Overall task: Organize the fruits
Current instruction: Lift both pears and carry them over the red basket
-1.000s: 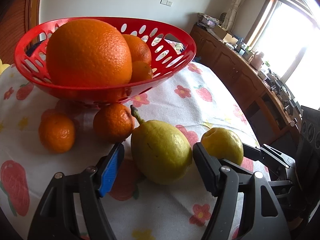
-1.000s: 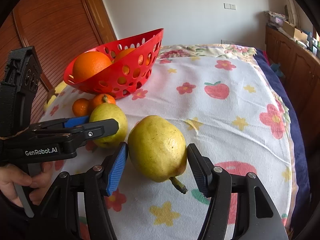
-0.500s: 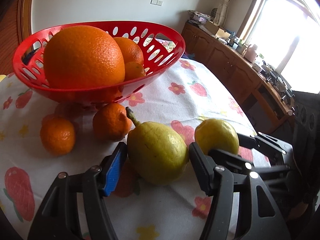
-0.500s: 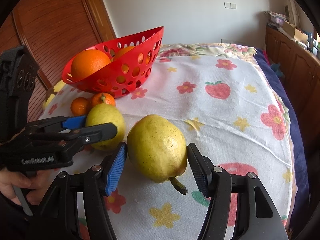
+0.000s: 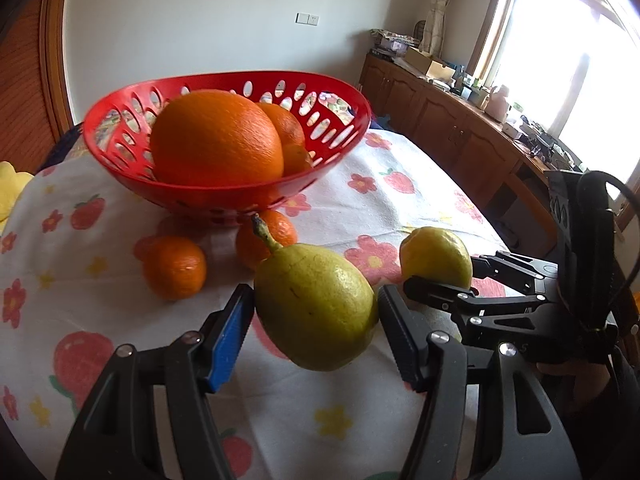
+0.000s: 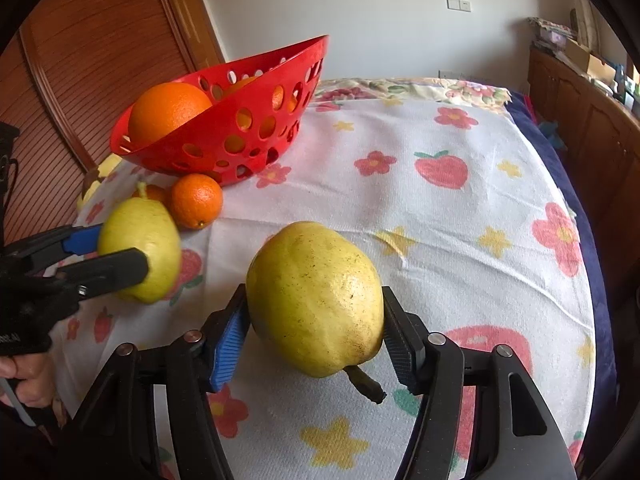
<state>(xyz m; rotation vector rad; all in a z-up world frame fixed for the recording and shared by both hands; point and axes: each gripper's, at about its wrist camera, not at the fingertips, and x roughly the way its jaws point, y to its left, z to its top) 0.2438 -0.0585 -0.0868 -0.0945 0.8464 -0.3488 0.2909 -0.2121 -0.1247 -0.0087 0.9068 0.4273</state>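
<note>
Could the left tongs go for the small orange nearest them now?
Probably not: the left tongs are shut on a green pear, so nothing else fits. The way to the small orange looks clear.

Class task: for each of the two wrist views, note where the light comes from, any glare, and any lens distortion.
Left wrist view: the bright window at upper right is blown out to white; fisheye curves the wooden cabinet run. Right wrist view: even light with no blown-out area; the cloth-covered table edge bows and dark corners vignette the frame.
</note>
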